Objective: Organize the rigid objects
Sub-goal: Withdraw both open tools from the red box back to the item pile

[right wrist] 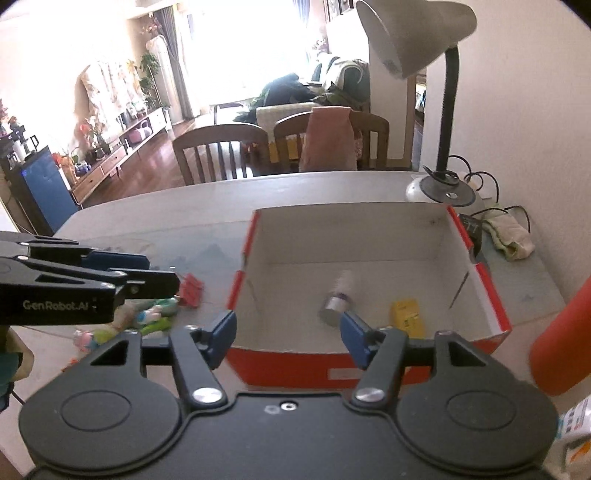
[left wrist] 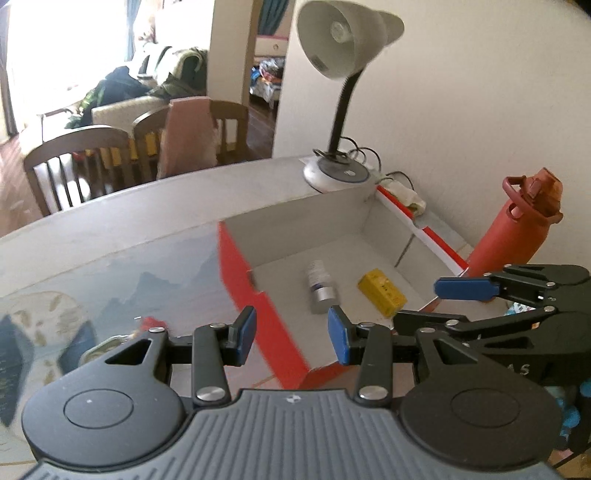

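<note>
An open cardboard box, red outside and white inside, sits on the table near the wall. On its floor lie a small bottle with a silver cap, on its side, and just beside it but apart, a small yellow carton; the left wrist view shows the same bottle and carton inside the box. The left hand-held gripper hangs above the box's near left wall with its blue pads a narrow way apart and nothing between them. The right hand-held gripper hangs over the box's near wall with its jaws spread wider and also empty; the bottle lies beyond its pads, not between them. Each gripper shows from the side in the other's view. To the left of the box, on the table's printed mat, lie a small red object and some pastel-coloured items, too blurred to name. A white desk lamp on a black gooseneck stands behind the box, a crumpled cloth lies to its right, and an orange-red water bottle stands at the box's right side.
</note>
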Motion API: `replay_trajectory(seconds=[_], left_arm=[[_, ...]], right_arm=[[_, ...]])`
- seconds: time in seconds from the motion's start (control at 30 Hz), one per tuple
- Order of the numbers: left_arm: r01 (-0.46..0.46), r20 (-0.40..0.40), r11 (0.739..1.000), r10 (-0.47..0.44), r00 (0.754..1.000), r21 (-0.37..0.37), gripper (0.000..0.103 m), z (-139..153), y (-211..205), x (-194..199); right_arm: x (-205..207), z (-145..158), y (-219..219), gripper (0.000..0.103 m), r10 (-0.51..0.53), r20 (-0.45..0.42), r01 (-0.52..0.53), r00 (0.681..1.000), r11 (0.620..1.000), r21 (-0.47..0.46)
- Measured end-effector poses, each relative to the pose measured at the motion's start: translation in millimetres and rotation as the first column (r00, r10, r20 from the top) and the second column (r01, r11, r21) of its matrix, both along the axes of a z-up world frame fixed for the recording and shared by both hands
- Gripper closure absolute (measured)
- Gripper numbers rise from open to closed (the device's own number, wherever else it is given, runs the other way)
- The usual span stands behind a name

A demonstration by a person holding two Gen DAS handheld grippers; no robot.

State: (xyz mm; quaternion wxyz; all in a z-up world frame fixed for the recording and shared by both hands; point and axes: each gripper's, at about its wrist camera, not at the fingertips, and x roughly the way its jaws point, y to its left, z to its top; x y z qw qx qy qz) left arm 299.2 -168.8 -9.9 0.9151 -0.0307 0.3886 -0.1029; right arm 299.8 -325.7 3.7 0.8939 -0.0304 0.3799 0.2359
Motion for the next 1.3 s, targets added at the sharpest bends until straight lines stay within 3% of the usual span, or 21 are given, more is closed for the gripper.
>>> replay_trajectory(seconds=[0.07, 0.13, 0.63, 1.03, 1.3], left_arm=[[-0.01, 0.016, 1.0, 0.01, 1.0, 0.0, 0.058, 3.2, 12.0, -14.1], [-0.015, 0.029, 1.0, 0.015, 0.999, -0.014, 0.047, 6.4, 24.5, -27.5], [-0.088, 0.064, 0.994, 0.092, 0.994, -0.062, 0.038, 13.0, 120.3, -122.5], [-0.147, 0.048, 0.984, 0.152, 0.987, -0.102, 0.024, -8.5, 184.0, -168.2], [-0.17, 0.052, 0.981, 0.175, 0.983, -0.088, 0.014, -34.0, 210.3, -183.1]], right_arm=[[-10.1, 2.4, 9.0, 0.036, -0.002, 0.01, 0.002, 1.0, 1.0, 0.004], [-19.3, 3.5, 16.4, 0.033, -0.006, 0.02, 0.006, 1.0, 1.0, 0.006], [-88.8, 0.7, 78.5, 0.022, 0.011, 0.043, -0.012, 0.999, 0.999, 0.035], [-134.2, -11.9, 129.9, 0.019, 0.081, 0.044, -0.082, 0.996, 0.996, 0.024], [-146.9, -29.5, 163.3, 0.019, 0.127, 0.036, -0.126, 0.991, 0.992, -0.018]])
